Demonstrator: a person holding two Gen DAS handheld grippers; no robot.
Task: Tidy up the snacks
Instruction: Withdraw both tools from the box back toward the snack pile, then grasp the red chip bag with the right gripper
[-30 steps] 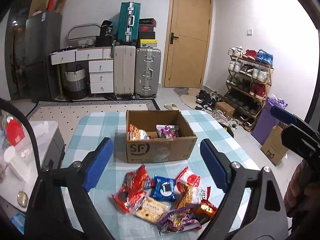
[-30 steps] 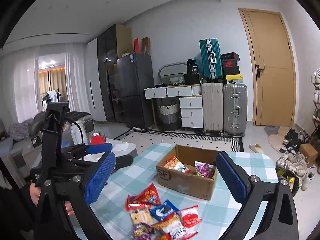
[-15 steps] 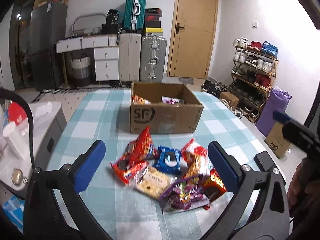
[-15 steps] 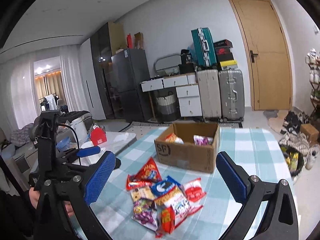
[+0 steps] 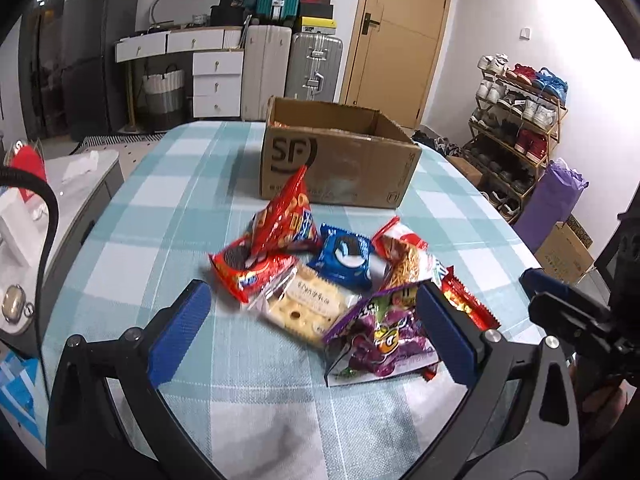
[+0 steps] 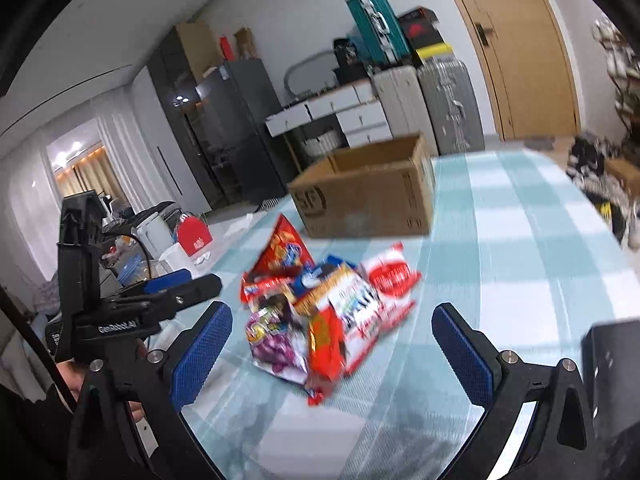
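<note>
Barely started: snack pile (image 5: 340, 280) loose on checked tablecloth (image 5: 160, 208) just before cardboard box (image 5: 340, 160), box contents hidden; left gripper (image 5: 312, 332) and right gripper (image 6: 332, 352) spread wide, empty, near pile

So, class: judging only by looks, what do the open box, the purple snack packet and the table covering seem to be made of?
Open box: brown corrugated cardboard, matte, with a printed logo, scuffed face and folded flaps.
Purple snack packet: probably thin plastic film, glossy, crinkled, catching highlights.
Table covering: a teal and white checked sheet; its faint sheen suggests wipeable plastic, but it could be cloth.
</note>
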